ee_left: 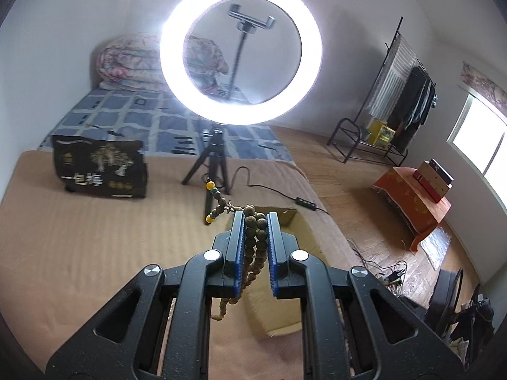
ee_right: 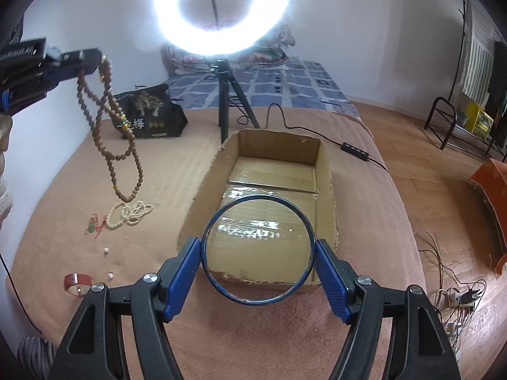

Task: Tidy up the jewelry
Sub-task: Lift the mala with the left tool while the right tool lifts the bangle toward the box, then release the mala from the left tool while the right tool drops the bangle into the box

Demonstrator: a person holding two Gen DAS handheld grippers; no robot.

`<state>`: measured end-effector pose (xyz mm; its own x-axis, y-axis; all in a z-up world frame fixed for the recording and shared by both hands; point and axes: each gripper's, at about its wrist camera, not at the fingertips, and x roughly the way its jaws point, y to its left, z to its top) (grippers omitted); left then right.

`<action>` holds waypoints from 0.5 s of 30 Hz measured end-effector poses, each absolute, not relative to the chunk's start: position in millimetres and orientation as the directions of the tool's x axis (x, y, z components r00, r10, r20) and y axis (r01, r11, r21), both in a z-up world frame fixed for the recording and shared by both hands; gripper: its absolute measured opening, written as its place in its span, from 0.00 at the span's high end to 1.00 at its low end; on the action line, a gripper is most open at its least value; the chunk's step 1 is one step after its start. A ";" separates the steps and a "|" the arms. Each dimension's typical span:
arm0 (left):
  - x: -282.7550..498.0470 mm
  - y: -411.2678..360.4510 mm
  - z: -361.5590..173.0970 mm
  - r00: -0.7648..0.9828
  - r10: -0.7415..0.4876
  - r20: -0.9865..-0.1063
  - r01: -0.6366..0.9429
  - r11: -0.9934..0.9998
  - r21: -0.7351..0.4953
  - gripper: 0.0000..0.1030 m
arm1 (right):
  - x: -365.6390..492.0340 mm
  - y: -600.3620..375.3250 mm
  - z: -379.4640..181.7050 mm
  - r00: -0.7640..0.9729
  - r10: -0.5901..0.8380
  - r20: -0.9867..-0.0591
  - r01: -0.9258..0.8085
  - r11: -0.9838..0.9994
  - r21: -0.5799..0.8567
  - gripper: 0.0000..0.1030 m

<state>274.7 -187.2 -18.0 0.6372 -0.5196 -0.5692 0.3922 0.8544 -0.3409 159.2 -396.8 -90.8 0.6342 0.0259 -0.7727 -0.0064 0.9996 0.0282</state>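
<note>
A shallow cardboard box (ee_right: 323, 171) sits open near the right edge of the brown blanket (ee_right: 63, 190), presumably as the place where the jewelry is to be gathered. The right gripper (ee_right: 258, 264) clamps a dark blue bangle (ee_right: 258, 251) by its sides and holds it over the box's near end, ready, I judge, to be lowered in, while the left gripper (ee_right: 87, 61) is closed on a long brown bead necklace (ee_right: 107, 133) that dangles above the blanket's left part. Below it a pale bead strand (ee_right: 130, 213), a red-corded charm (ee_right: 92, 226), a red strap (ee_right: 76, 280) and two small pearls (ee_right: 106, 251) wait on the blanket.
</note>
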 end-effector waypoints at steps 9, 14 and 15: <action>305.4 -239.6 -26.9 0.593 -0.550 -0.589 0.434 0.834 -0.342 0.89 | 169.6 -420.9 -107.4 0.626 0.008 -0.780 0.034 0.999 0.037 0.28; 320.0 -263.2 -40.1 0.572 -0.557 -0.602 0.441 0.828 -0.346 0.89 | 177.1 -429.4 -117.4 0.617 0.006 -0.787 0.045 0.998 0.043 0.28; 322.7 -267.6 -44.2 0.563 -0.560 -0.607 0.444 0.825 -0.349 0.89 | 178.8 -430.8 -119.7 0.614 0.006 -0.789 0.047 0.998 0.044 0.28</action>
<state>322.7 -267.6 -44.2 0.5634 -0.5603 -0.6071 0.4440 0.8251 -0.3495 178.8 -430.8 -119.7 0.6141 0.0063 -0.7892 0.0468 0.9979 0.0443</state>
